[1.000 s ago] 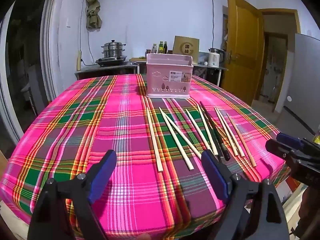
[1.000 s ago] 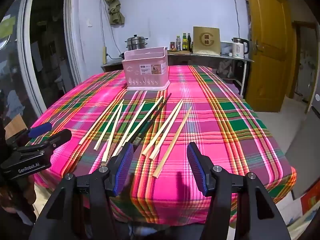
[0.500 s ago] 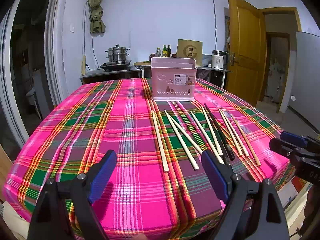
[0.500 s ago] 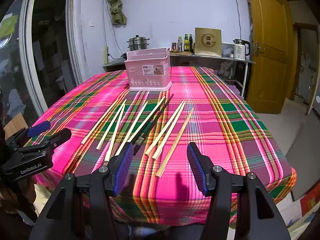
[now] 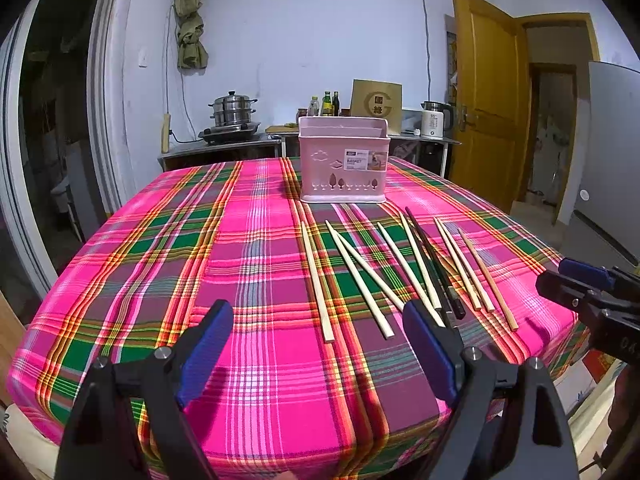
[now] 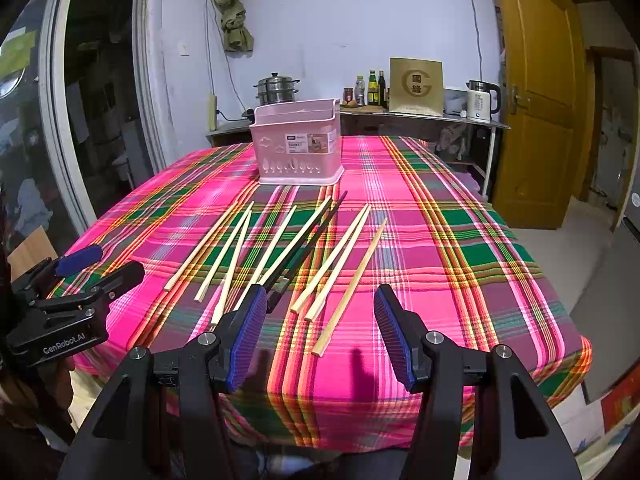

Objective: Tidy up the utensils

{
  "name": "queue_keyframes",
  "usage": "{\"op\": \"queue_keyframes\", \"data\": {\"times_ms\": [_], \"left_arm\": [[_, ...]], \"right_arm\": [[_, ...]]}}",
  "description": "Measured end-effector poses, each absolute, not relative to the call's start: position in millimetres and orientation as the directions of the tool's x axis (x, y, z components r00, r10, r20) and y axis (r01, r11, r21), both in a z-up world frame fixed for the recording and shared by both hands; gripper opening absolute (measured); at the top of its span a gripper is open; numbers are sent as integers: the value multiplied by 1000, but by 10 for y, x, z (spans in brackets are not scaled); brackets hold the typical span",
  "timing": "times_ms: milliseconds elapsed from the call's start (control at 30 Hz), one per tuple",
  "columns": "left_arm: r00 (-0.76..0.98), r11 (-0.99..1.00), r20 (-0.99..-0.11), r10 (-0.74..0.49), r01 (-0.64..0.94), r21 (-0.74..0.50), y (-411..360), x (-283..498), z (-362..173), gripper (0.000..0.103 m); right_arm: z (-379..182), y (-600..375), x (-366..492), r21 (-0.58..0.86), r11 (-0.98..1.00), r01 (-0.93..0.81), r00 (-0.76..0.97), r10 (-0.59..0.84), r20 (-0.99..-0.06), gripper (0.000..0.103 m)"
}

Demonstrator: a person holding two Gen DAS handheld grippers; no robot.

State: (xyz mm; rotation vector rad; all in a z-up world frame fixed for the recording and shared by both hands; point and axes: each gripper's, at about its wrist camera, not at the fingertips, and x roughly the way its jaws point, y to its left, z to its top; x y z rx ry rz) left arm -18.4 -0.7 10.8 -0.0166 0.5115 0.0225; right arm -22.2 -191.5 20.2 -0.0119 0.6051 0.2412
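Note:
Several light wooden chopsticks (image 5: pixel 360 276) and a dark pair (image 5: pixel 434 260) lie fanned out on the pink plaid tablecloth (image 5: pixel 160 264), in front of a pink utensil basket (image 5: pixel 343 160). They also show in the right wrist view: chopsticks (image 6: pixel 352 280), dark pair (image 6: pixel 312 248), basket (image 6: pixel 298 146). My left gripper (image 5: pixel 318 346) is open and empty above the near table edge, short of the chopstick ends. My right gripper (image 6: pixel 320 332) is open and empty, with the nearest chopstick end between its fingers' line of sight.
The table's near edge drops off just below both grippers. The right gripper shows at the right of the left wrist view (image 5: pixel 580 292); the left gripper shows at the left of the right wrist view (image 6: pixel 80 280). A counter with a steamer pot (image 5: pixel 233 110), bottles and a kettle (image 5: pixel 436 120) stands behind.
Both views have tilted up and drawn back slightly, so the chopsticks and basket sit a little farther and lower in frame. Both grippers stay open and empty.

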Motion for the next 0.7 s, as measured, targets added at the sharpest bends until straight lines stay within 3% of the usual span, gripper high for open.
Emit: {"op": "queue_keyframes", "data": {"times_ms": [633,700], "left_arm": [[882,1000,-471,3,-15,-22,6,-205,148,88],[881,1000,-473,-2,-7,-17,-9,-208,140,85]], "right_arm": [[249,-1910,-251,56,971,-232,799,223,-558,57],[253,-1910,-253,56,971,-232,799,223,-558,57]]}}
